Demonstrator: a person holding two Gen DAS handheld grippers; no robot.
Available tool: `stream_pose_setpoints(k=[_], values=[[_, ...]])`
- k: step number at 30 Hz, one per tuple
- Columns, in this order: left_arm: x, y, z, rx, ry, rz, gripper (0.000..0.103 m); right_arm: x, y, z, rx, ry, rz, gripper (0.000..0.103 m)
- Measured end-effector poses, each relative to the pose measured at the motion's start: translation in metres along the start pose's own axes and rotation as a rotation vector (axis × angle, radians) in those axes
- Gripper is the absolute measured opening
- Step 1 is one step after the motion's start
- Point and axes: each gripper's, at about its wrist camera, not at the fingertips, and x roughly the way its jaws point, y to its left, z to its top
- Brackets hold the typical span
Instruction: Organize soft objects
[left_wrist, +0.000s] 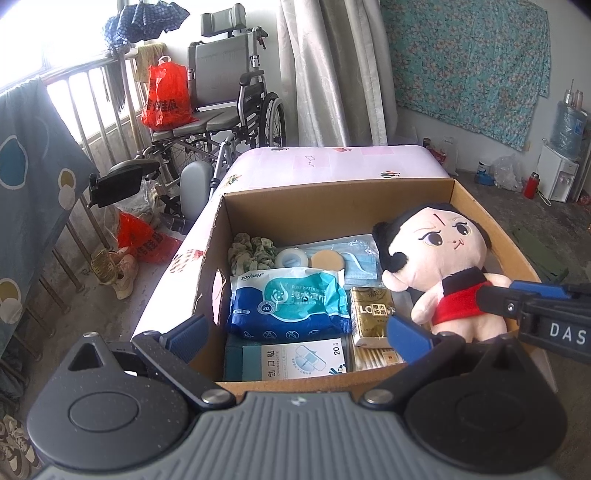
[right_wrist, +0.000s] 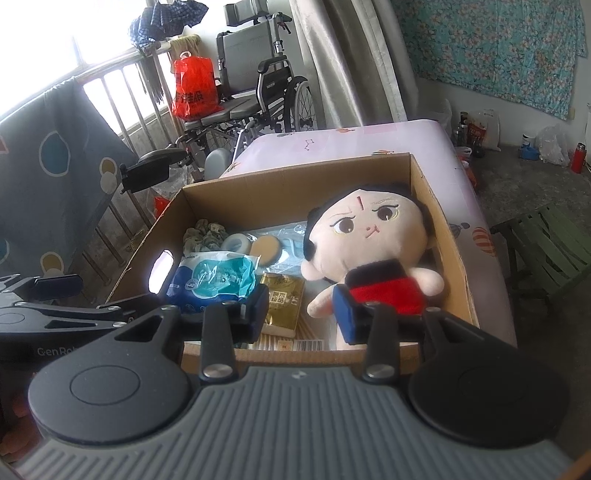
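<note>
We judged it best to seat the plush doll (right_wrist: 373, 254) upright at the cardboard box's (right_wrist: 439, 206) right wall, our right gripper (right_wrist: 303, 314) spread beside its red torso, left gripper (left_wrist: 295, 328) wide and empty.

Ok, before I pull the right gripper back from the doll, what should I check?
1. Left gripper open and empty: ok, it hovers at the box's near edge.
2. Right gripper jaws apart: ok.
3. Right gripper clear of the plush doll: cannot tell, one finger overlaps the doll's lower body.
4. Doll inside the cardboard box: ok, by the right wall.
5. Doll lying flat: not ok, it sits propped upright.
6. Wet wipes pack and gold tissue pack flat in the box: ok.
</note>
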Motion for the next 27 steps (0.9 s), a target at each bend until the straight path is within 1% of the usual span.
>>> stream_pose_setpoints(k=[7,11,16,27], values=[[0.0004,0.0016,0.0003,-0.019,0.010,-0.007,0.103,-0.0018,-0.0015,-0.0012,0.006,-0.002,0.010,0.038],[-0.0015,-0.0004,0.0004,-0.009,0.008,0.010,0.103,-0.0022,-0.0036,0.0003,0.008,-0.003,0.007,0.039],[-0.0029,0.0007,0.0010,-0.018,0.000,0.012,0.103,-0.0046,-0.0032,-0.0001,0.012,-0.011,0.006,0.039],[-0.0041,0.0024,0.0001,-0.020,0.003,0.025,0.103,-0.0052,0.0041,-0.0005,-0.016,0.008,0.021,0.040]])
